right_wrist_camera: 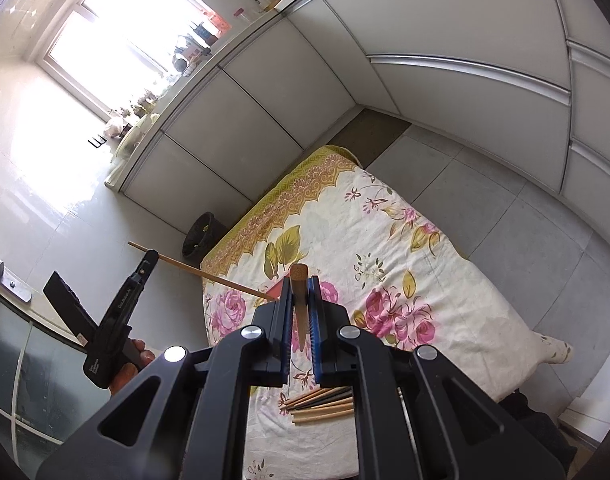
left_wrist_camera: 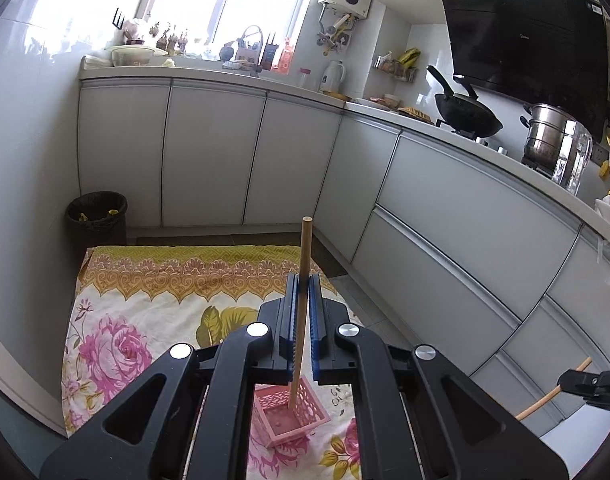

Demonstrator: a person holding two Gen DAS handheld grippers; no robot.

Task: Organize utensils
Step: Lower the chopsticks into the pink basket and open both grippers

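Biggest worry here is the pink basket (left_wrist_camera: 291,410): it looks small, light and lacy-walled, sitting on a soft floral cloth (left_wrist_camera: 145,312) on the floor, so I'd guess a chopstick dropped in at a slant could tip it or just bounce out. The left hand-held gripper (left_wrist_camera: 303,292) is clamped on a chopstick (left_wrist_camera: 301,312) around its middle, held nearly upright with the lower tip down inside the basket, or just above its floor, can't quite tell. If the jaws let go while it leans, it'll probably topple against one wall. The right hand-held gripper (right_wrist_camera: 299,300) is clamped on a second chopstick (right_wrist_camera: 299,300) pointing almost straight at the camera; held that far along, it might swing or slip. Both sticks are plain pale wood, round and thin, tapering to a tip. A loose pile (right_wrist_camera: 319,404) of more chopsticks, some dark, lies on the cloth below the right gripper, well away from the basket.
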